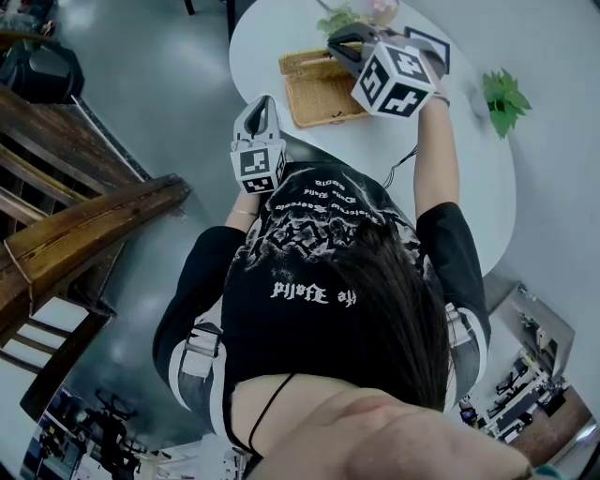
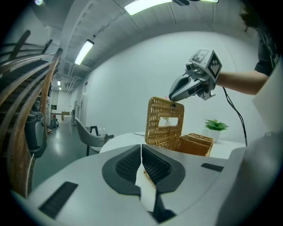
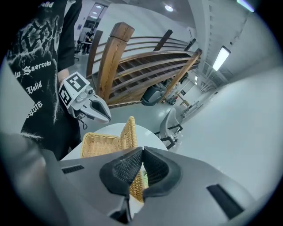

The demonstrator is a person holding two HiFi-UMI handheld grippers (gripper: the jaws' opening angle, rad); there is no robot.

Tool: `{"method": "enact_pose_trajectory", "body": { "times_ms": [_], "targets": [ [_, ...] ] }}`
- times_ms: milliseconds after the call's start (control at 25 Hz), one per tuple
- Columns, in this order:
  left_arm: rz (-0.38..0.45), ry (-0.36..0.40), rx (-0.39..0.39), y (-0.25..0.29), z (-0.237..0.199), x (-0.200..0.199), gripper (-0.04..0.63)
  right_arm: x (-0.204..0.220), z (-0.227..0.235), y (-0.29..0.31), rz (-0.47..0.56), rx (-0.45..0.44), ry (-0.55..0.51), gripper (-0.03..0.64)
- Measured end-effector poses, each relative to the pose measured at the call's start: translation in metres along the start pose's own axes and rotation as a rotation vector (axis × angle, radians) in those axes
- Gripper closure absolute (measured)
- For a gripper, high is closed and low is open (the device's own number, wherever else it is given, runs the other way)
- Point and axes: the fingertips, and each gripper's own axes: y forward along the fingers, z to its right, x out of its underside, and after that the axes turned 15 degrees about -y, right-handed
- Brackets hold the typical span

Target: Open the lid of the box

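Observation:
A wicker box (image 1: pixel 323 98) (image 2: pixel 195 143) stands on the round white table (image 1: pixel 403 159). Its lid (image 2: pixel 165 120) (image 3: pixel 129 132) is raised roughly upright on the hinge, with a rectangular slot in it. My right gripper (image 1: pixel 339 49) (image 2: pixel 174 100) (image 3: pixel 142 150) is shut on the lid's top free edge, and wicker shows between its pads. My left gripper (image 1: pixel 259 117) (image 2: pixel 141 148) hovers at the table's near edge, short of the box. It points at the box, shut with nothing in it.
A small green plant (image 1: pixel 504 98) (image 2: pixel 216 125) in a white pot stands on the table beyond the box, and another plant (image 1: pixel 339 19) at the far edge. A grey chair (image 2: pixel 90 132) is beside the table. A wooden staircase (image 1: pixel 84 216) (image 3: pixel 132 75) rises to the left.

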Motion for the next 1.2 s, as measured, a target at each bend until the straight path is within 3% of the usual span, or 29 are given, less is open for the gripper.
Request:
{"method": "enact_pose_trajectory", "body": {
  "times_ms": [1200],
  "targets": [
    [0.008, -0.09, -0.051, -0.001, -0.03, -0.018, 0.571, 0.024, 0.036, 0.039, -0.058, -0.057, 0.004, 0.584]
  ]
}}
